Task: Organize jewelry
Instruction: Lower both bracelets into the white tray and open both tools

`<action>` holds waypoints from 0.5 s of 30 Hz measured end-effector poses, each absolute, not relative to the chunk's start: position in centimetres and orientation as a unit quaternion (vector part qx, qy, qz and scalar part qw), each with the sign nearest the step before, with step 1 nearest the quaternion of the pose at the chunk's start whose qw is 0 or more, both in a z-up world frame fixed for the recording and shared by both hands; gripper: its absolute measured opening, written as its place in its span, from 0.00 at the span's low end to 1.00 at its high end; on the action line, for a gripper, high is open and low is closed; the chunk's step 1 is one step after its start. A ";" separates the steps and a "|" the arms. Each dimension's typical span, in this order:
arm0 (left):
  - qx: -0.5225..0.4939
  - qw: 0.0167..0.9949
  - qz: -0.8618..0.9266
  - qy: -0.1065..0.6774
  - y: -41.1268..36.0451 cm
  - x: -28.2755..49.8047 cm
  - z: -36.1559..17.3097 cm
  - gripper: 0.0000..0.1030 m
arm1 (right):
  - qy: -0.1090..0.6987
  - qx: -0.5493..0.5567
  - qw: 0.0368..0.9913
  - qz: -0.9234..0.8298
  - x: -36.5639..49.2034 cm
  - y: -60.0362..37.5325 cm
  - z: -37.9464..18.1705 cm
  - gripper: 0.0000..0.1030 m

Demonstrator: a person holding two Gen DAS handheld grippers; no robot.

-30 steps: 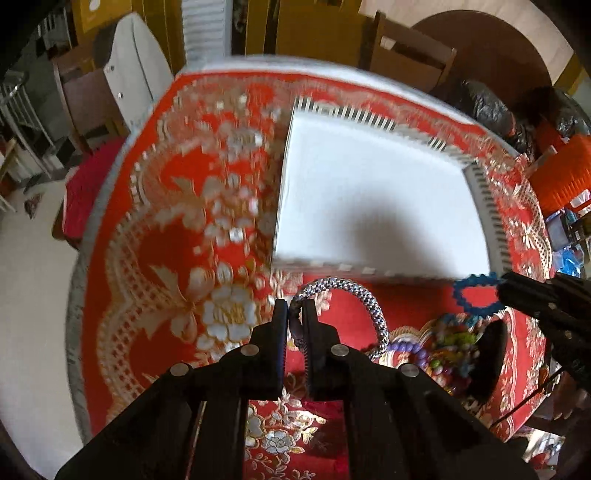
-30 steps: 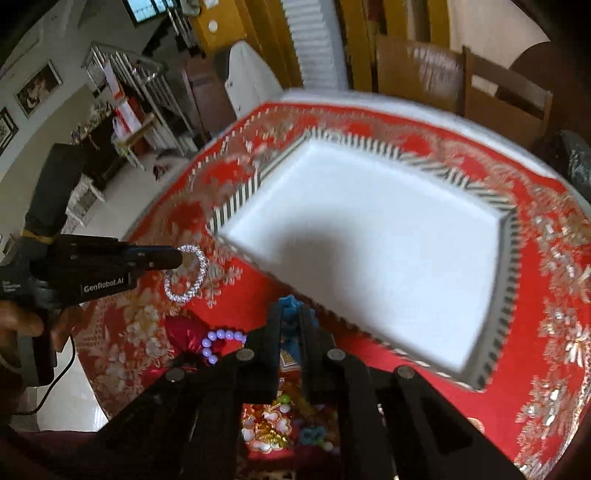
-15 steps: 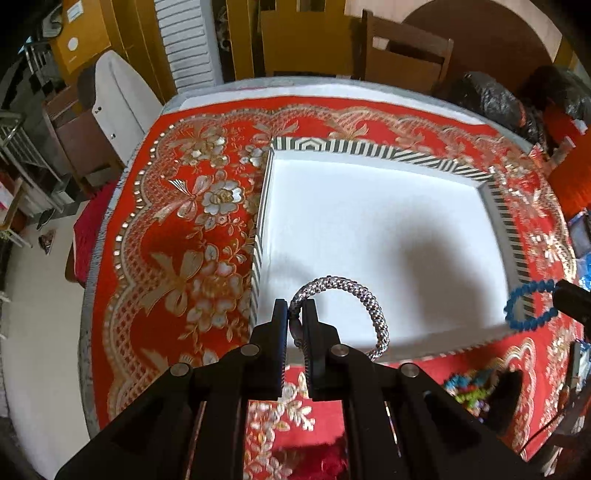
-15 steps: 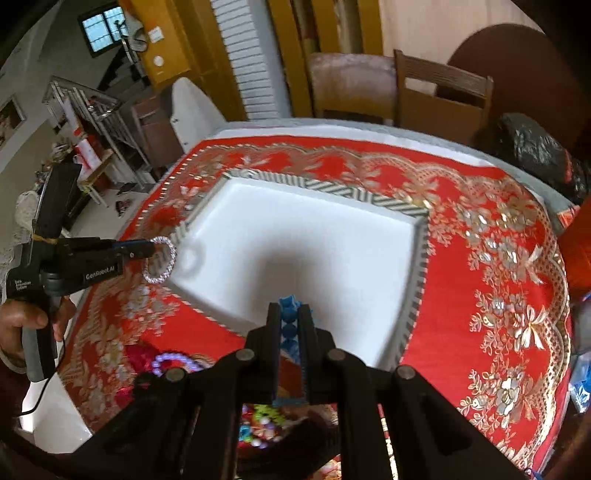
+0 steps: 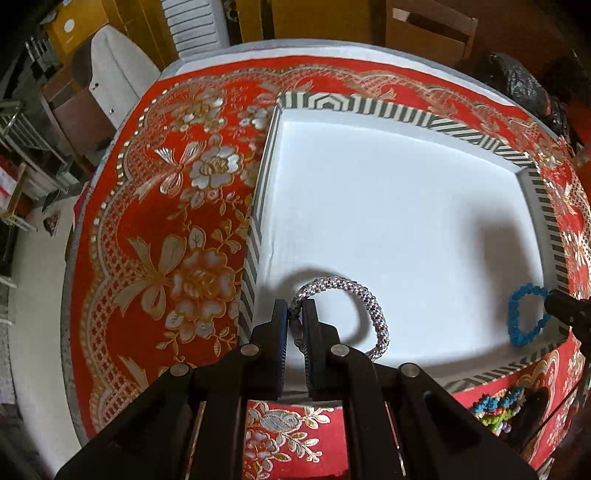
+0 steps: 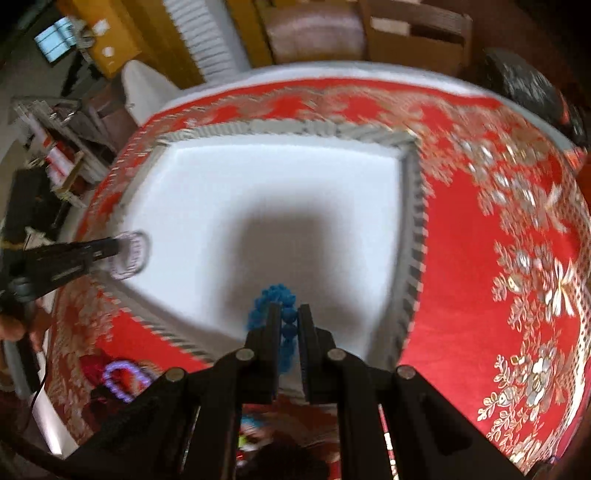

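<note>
My left gripper [image 5: 294,308] is shut on a silver braided bracelet [image 5: 364,295] and holds it over the near left corner of the white tray [image 5: 369,107] with a striped rim. My right gripper [image 6: 287,314] is shut on a blue beaded bracelet [image 6: 275,295] over the tray's near edge. The blue bracelet also shows in the left wrist view [image 5: 524,314] at the tray's right side. The silver bracelet shows blurred in the right wrist view [image 6: 131,254].
The tray [image 6: 288,129] sits on a red and gold floral tablecloth [image 5: 159,229]. A pile of colourful beads [image 5: 496,406] lies near the front. A purple bead bracelet [image 6: 122,374] lies on the cloth. Chairs [image 5: 428,29] stand behind the table.
Both grippers moved forward over the tray with their bracelets. The silver bracelet now hangs above the white tray floor, and the blue one sits past the tray's near rim.
</note>
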State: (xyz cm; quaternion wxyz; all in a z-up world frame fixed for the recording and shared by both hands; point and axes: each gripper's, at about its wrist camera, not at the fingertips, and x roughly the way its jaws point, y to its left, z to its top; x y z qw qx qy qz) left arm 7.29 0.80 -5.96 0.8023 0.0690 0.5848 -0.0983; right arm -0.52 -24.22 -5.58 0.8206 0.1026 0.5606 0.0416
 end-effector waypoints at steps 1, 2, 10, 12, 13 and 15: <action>0.064 0.801 -0.099 0.587 0.9 7.4 -6.1 0.00 | 0.564 0.106 0.818 0.040 -0.4 -24.5 -6.0 0.08; 0.058 0.800 -0.101 0.589 1.0 7.5 -6.3 0.00 | 0.567 0.108 0.815 0.041 -0.4 -24.6 -6.4 0.08; -0.012 0.787 -0.123 0.604 2.4 7.6 -6.5 0.19 | 0.552 0.109 0.826 0.036 -0.8 -24.6 -5.6 0.34; -0.005 0.792 -0.121 0.598 2.5 7.0 -6.1 0.19 | 0.538 0.113 0.834 0.037 -1.4 -24.9 -4.5 0.35; 0.001 0.797 -0.117 0.593 2.5 6.6 -5.7 0.19 | 0.533 0.115 0.837 0.036 -1.6 -25.0 -4.1 0.36; 0.009 0.803 -0.111 0.585 2.6 5.8 -4.8 0.19 | 0.519 0.115 0.846 0.031 -2.4 -24.9 -3.0 0.41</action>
